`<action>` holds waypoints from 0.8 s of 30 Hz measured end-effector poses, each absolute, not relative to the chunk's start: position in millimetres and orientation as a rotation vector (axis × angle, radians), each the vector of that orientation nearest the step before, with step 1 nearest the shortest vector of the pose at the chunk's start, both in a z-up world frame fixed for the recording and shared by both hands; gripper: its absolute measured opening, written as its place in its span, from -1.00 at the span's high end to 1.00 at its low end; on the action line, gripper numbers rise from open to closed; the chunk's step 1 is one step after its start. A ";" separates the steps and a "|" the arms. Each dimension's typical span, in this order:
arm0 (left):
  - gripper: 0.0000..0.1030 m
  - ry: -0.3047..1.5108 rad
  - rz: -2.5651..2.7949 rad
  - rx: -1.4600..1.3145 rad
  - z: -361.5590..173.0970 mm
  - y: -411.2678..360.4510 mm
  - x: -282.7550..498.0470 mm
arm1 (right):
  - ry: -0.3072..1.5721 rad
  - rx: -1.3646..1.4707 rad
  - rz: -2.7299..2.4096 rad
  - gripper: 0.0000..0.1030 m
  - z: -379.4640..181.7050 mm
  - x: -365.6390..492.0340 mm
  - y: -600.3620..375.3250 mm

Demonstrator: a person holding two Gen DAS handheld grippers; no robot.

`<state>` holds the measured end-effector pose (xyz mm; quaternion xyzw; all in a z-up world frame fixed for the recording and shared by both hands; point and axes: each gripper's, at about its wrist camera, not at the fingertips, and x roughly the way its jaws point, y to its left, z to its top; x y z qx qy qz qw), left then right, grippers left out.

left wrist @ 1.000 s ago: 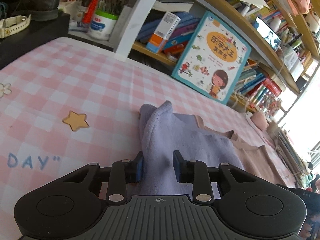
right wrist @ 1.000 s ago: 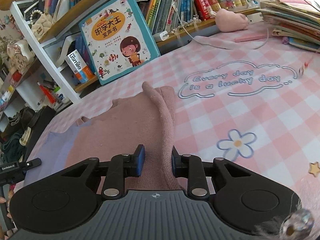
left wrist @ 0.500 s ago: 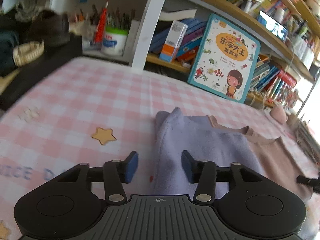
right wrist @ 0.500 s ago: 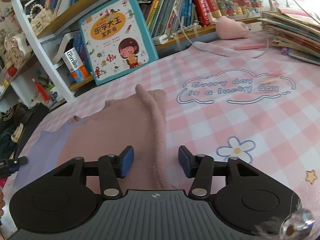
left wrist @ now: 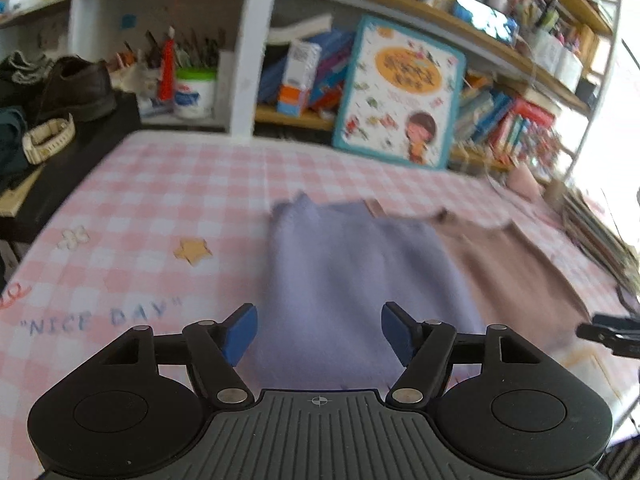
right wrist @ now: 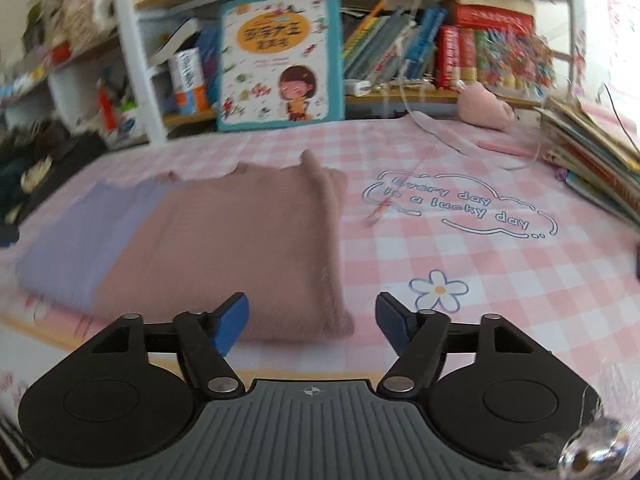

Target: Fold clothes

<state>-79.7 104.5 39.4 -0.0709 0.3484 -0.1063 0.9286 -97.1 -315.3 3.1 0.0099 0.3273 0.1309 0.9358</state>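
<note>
Left wrist view: the left claw (left wrist: 318, 334) stood at 6 o'clock, its blue pads apart and opening, nothing pressed between them.
Garment, purple part: the garment (left wrist: 348, 272) lay flat on the tabletop (left wrist: 160, 200), running from the gap between the pads up toward 12 o'clock; the pads did not touch it.
Garment, brown part: it adjoined the purple part toward 3 o'clock, flat as well.
Tabletop print: a tan star (left wrist: 193, 250) lay at 9 o'clock of the garment, with the words "NICE DAY" below it toward 7 o'clock.
Picture book: the picture book (left wrist: 400, 94) leaned upright against the shelf at 1 o'clock.
Far left: a dark shoe (left wrist: 78, 88) and a pale watch (left wrist: 48, 140) sat on a black surface at 10 o'clock.
Right wrist view: the right claw (right wrist: 312, 322) was at 6 o'clock, pads apart and opening, with only the garment's near right corner between them, untouched.
Garment from this side: the brown part (right wrist: 240, 240) filled the middle, its right edge a thick fold running toward 12 o'clock; the purple part lay toward 9 o'clock.
Tabletop print, right: a flower (right wrist: 439, 289) lay at 3 o'clock of the corner, with cloud lettering above it toward 2 o'clock.
Blur: both views were smeared, so fine detail could not be told.
</note>
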 end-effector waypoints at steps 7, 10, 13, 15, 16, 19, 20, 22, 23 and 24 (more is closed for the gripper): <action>-0.49 0.821 -0.285 -0.207 25.1 88.2 -93.3 | 0.701 -0.052 0.336 -0.46 -2.7 -107.6 -296.0; -0.55 0.851 -0.241 -0.235 19.9 85.8 -89.0 | 0.707 -0.063 0.348 -0.47 -4.9 -108.2 -291.9; -0.55 0.880 -0.197 -0.287 14.5 88.3 -82.7 | 0.715 -0.067 0.340 -0.47 -7.4 -107.9 -290.4; -0.55 0.896 -0.201 -0.356 10.1 94.7 -79.1 | 0.720 -0.072 0.330 -0.48 -9.1 -107.6 -289.5; -0.55 0.901 -0.205 -0.393 8.1 97.8 -77.5 | 0.723 -0.074 0.325 -0.48 -10.0 -107.5 -289.1; -0.55 0.899 -0.223 -0.493 3.7 104.9 -74.2 | 0.731 -0.096 0.308 -0.49 -12.7 -106.5 -287.9; -0.55 0.897 -0.229 -0.526 2.3 107.2 -73.2 | 0.734 -0.104 0.302 -0.49 -13.6 -106.1 -287.5; -0.55 0.895 -0.240 -0.596 -0.8 112.0 -71.0 | 0.744 -0.117 0.302 -0.49 -16.4 -105.6 -286.3; -0.55 0.893 -0.243 -0.643 -3.0 114.8 -69.8 | 0.744 -0.116 0.302 -0.53 -17.9 -105.5 -286.4; -0.55 0.891 -0.246 -0.695 -5.6 117.8 -68.5 | 0.743 -0.112 0.302 -0.61 -19.3 -105.7 -286.9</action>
